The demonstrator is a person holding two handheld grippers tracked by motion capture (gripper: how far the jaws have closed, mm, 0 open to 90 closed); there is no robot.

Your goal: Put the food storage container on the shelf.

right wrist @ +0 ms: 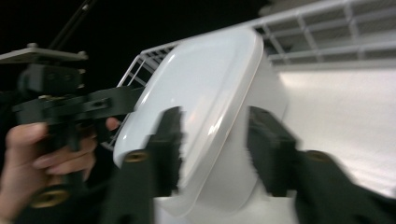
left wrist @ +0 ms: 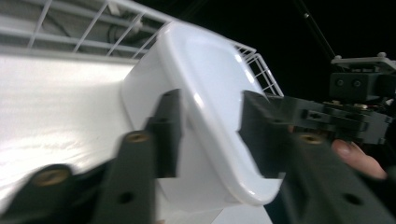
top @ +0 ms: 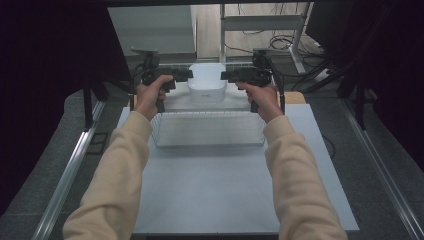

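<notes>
Glossy smooth white plastic container (left wrist: 205,88); white coated wire basket (top: 207,129); matt black plastic tongs (left wrist: 210,135); matt tabletop (top: 220,190).

Tub (top: 207,82) behind wire basket (top: 208,129), btwn L tongs (top: 189,75) & R tongs (top: 223,75).

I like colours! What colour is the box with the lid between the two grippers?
The box is plain white, lid and all. The left gripper view shows it best.

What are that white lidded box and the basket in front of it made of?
The box looks like glossy white plastic: smooth moulded rim, soft highlights. The basket appears to be white-coated metal wire, a thin open grid; the coating is a guess.
</notes>
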